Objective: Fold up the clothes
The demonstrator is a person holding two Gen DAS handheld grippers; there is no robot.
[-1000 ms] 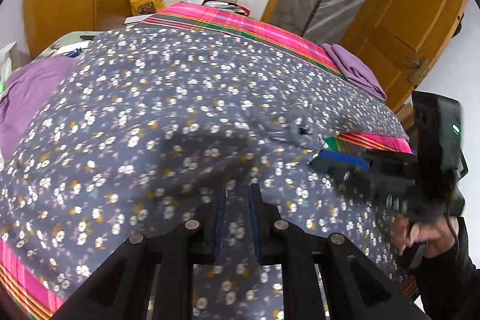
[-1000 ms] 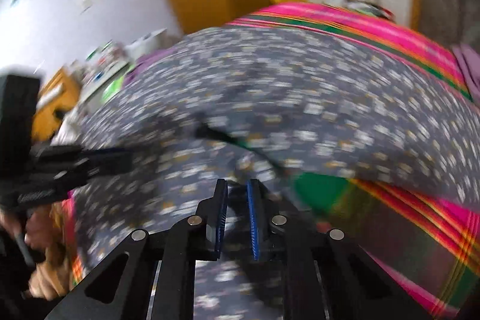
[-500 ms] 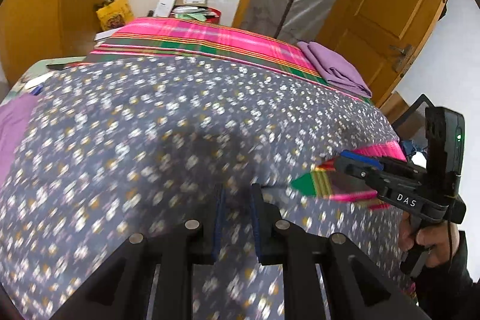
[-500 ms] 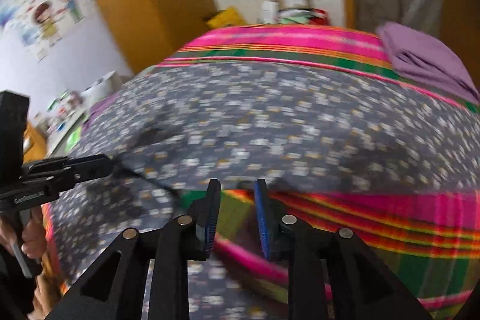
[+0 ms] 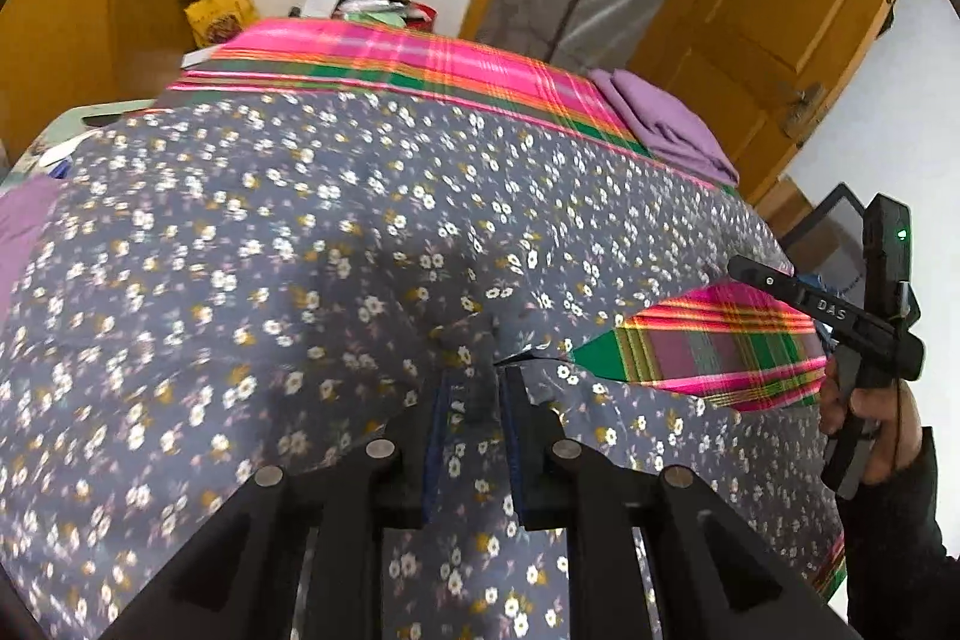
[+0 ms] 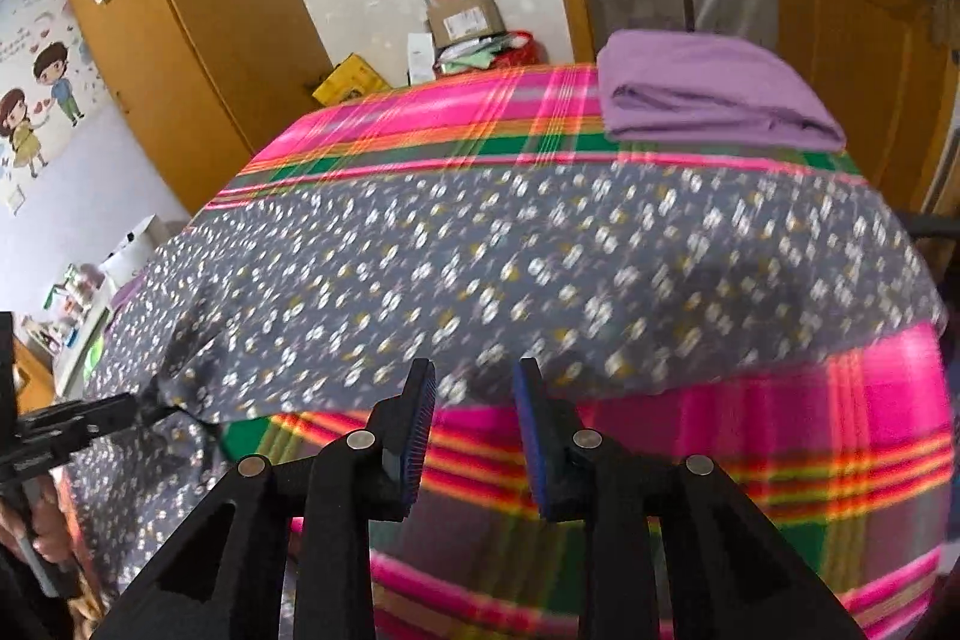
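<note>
A large grey floral garment [image 5: 300, 280] lay spread across a bed covered in a pink, green and orange plaid blanket [image 6: 456, 112], with a folded purple cloth [image 6: 708, 94] resting at the far corner, apart from it. The left gripper [image 5: 471, 394] was pinched on a bunched part of the floral fabric near the bed's front edge, cloth gripped between its blue pads and drawn up into a small peak. The right gripper [image 6: 474, 400] had just been opening; its jaws stood apart with nothing between them, hovering over bare plaid just beside the garment's near hem. With only one point held, the cloth would likely drag crooked if the left hand pulled, wrinkling the fold. The right gripper might also snag the blanket instead of the thin hem lying flat upon it.
</note>
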